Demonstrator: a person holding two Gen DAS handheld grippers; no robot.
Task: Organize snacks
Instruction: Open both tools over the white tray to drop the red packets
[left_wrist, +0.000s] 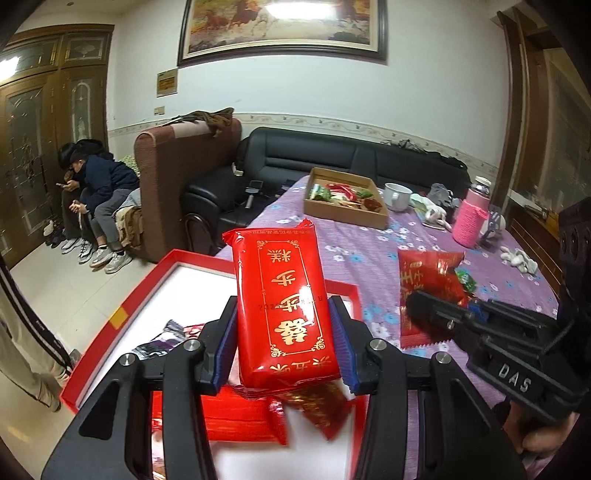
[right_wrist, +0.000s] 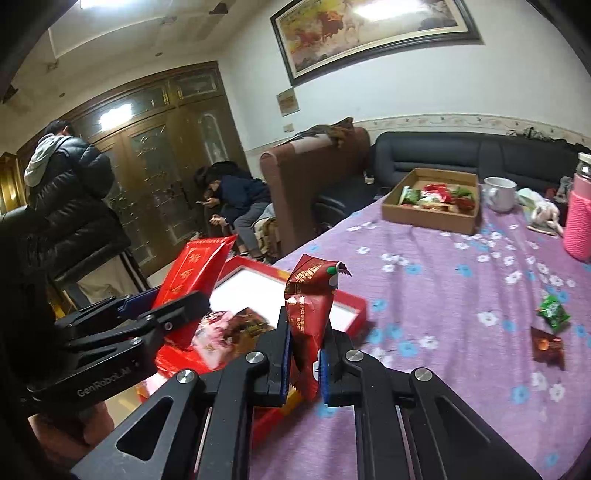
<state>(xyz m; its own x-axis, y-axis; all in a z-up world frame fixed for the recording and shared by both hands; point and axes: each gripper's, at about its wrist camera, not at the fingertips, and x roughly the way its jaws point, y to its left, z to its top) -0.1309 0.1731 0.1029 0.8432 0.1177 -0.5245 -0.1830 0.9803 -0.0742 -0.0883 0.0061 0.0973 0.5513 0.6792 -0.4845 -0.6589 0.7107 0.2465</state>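
My left gripper (left_wrist: 284, 328) is shut on a long red packet with gold lettering (left_wrist: 282, 306), held upright above the red-rimmed white tray (left_wrist: 147, 291). The tray holds several snack packets (left_wrist: 236, 417). My right gripper (right_wrist: 304, 345) is shut on a dark red snack bag (right_wrist: 310, 306) that stands up between its blue pads, at the tray's right edge (right_wrist: 347, 314). In the left wrist view the right gripper (left_wrist: 417, 306) shows at the right with that bag (left_wrist: 432, 277). In the right wrist view the left gripper (right_wrist: 166, 299) carries the red packet (right_wrist: 194, 266).
A purple flowered cloth (right_wrist: 443, 280) covers the table. A cardboard box of snacks (right_wrist: 432, 203), a white mug (right_wrist: 498, 192) and a pink-sleeved bottle (right_wrist: 578, 229) stand at the back. A green sweet (right_wrist: 552, 314) and a brown one (right_wrist: 548, 347) lie loose. People sit and stand by the wardrobe.
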